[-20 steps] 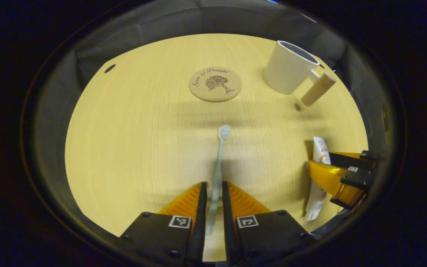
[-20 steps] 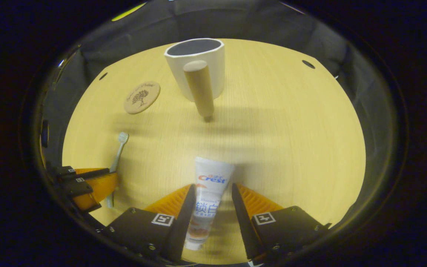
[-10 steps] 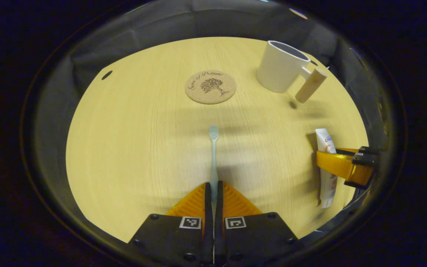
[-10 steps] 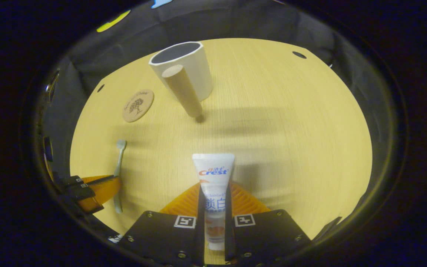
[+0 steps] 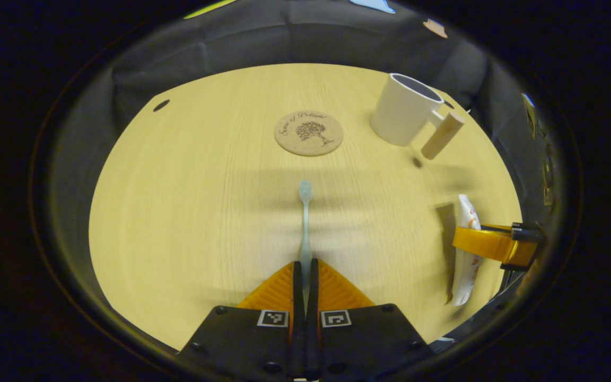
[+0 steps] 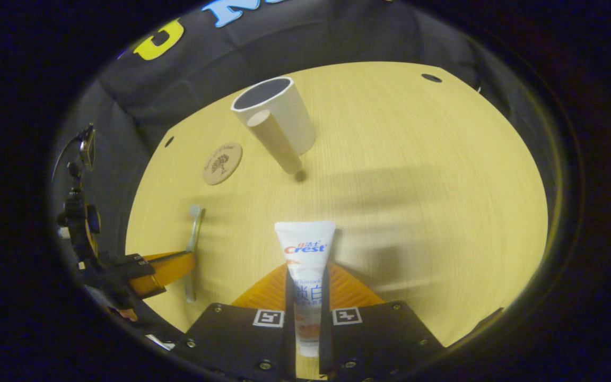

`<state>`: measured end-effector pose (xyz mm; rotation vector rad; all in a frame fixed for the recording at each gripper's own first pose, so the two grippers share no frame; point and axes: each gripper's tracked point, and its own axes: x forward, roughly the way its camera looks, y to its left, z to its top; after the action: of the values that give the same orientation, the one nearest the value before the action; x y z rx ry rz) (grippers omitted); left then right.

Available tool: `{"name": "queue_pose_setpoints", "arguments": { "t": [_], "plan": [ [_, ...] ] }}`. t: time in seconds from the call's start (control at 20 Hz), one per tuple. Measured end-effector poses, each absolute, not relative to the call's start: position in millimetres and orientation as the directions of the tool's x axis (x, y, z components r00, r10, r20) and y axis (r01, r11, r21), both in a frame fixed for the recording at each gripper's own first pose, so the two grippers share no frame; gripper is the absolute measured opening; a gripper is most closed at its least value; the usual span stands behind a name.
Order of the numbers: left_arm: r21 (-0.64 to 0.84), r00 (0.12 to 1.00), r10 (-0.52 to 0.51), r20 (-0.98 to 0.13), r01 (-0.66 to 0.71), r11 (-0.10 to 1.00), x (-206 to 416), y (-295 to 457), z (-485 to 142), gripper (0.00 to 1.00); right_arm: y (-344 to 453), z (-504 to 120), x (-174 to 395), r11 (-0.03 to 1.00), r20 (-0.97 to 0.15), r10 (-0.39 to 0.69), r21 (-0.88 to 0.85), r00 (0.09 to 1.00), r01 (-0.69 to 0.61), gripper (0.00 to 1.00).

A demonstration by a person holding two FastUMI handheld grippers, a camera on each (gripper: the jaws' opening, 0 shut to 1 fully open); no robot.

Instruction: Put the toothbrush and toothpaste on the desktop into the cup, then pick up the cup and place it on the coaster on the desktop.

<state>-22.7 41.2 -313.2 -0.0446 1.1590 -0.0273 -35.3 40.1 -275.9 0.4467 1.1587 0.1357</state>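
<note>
Both items are judged to be grasped and at or just above the pale wood-grain surface [image 5: 178,212], so the step in hand is the carry to the cup; neither is yet inside it.

In the left gripper view, nearest the lens, the left hand-held gripper [image 5: 305,270] is closed to a very narrow gap on the handle of the slim pale-blue plastic toothbrush [image 5: 304,223], whose bristle head points forward. To the right, the right hand-held gripper [image 5: 488,245] is seen clamped across the white toothpaste tube [image 5: 465,254]. Farther off lies the round cork coaster with a printed tree [image 5: 308,132], bare, and beyond it to the right the white cylindrical cup with a wooden peg handle [image 5: 403,110], upright and empty as far as can be seen.

In the right gripper view, both fingers are pressed on the tube's lower body, the flat crimped end pointing forward.

The next move is judged to call for each item to be raised, tipped towards vertical and lowered through the cup's mouth, one after the other, so that the two hand-held grippers are not brought together over the rim
</note>
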Motion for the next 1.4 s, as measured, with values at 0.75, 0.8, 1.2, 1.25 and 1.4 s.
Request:
{"name": "queue_pose_setpoints", "arguments": {
  "t": [0.75, 0.8, 1.2, 1.25, 1.4],
  "plan": [
    [-0.077, 0.63, -0.051, -0.775, -0.014, 0.997, -0.9, 46.9, -238.1, 0.07, 50.4, -167.5, 22.1, 0.876, -0.652, 0.355, 0.482, 0.67, 0.006, 0.18],
    [-0.075, 0.646, -0.053, -0.762, -0.007, 0.997, 4.1, 45.2, -232.0, 0.07, 48.9, -158.8, 30.4, 0.878, -0.636, 0.349, 0.479, 0.688, -0.002, 0.18],
    [-0.084, 0.732, -0.063, -0.678, 0.008, 0.996, 25.4, 43.2, -196.3, 0.08, 47.7, -104.5, 89.0, 0.864, -0.455, 0.322, 0.5, 0.83, -0.061, 0.18],
    [-0.087, 0.743, -0.066, -0.665, 0.011, 0.996, 29.1, 43.7, -191.4, 0.08, 44.4, -96.0, 93.5, 0.865, -0.43, 0.314, 0.497, 0.846, -0.068, 0.22],
    [-0.097, 0.777, -0.075, -0.624, 0.018, 0.995, 38.2, 41.0, -177.0, 0.08, 43.0, -74.9, 112.9, 0.865, -0.36, 0.296, 0.493, 0.885, -0.089, 0.18]
  ]
}}
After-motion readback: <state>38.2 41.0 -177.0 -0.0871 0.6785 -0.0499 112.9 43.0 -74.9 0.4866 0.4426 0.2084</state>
